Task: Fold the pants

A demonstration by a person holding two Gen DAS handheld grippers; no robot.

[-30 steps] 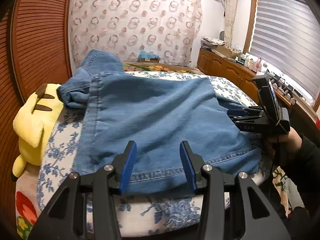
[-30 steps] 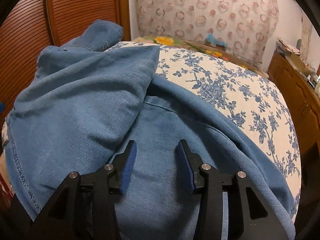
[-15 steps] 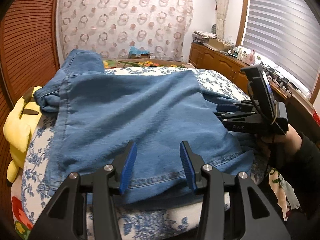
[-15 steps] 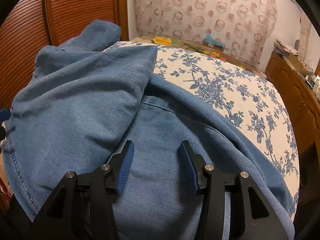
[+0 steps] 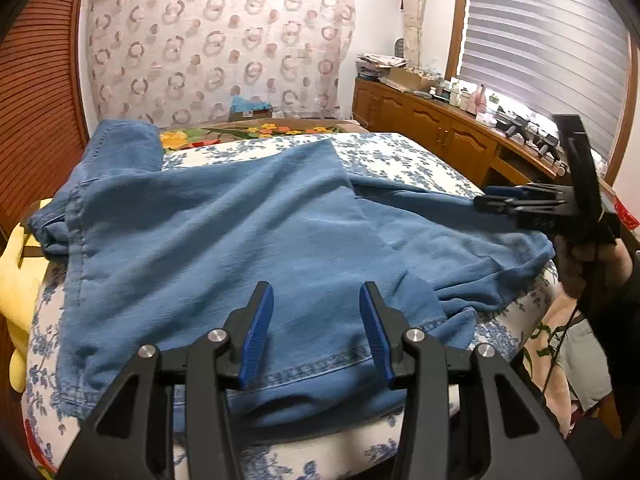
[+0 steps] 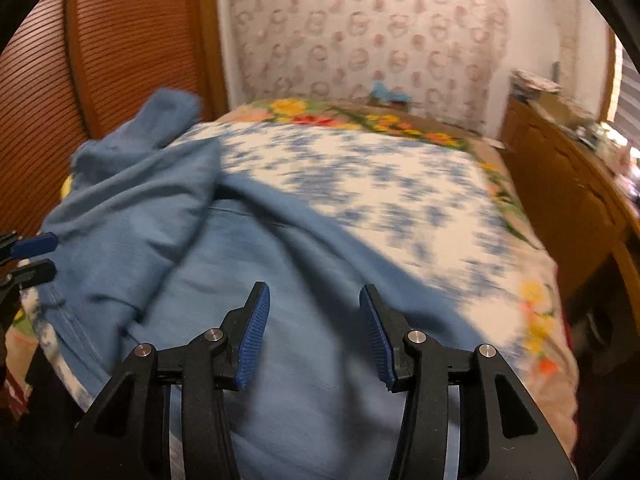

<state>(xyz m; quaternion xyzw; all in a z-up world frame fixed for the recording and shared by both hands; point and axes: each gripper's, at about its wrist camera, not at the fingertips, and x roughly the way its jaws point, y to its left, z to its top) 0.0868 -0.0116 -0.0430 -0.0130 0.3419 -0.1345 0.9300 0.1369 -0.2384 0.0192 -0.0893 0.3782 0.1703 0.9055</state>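
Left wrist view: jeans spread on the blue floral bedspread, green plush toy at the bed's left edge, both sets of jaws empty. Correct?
One thing is off: the plush toy is yellow, not green, as the left wrist view shows at the left edge. The rest holds: the jeans lie on the blue floral bedspread, and the left gripper and right gripper both stand open with nothing between the jaws.

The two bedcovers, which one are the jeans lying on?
The jeans lie on the white bedcover with blue flowers. The other cover, with yellow and orange flowers, lies behind it, nearer the curtain.

Left gripper [image 5: 316, 328] jaws apart, empty; right gripper [image 6: 314, 334] likewise, angled down, hand [image 5: 588, 256] on its grip.
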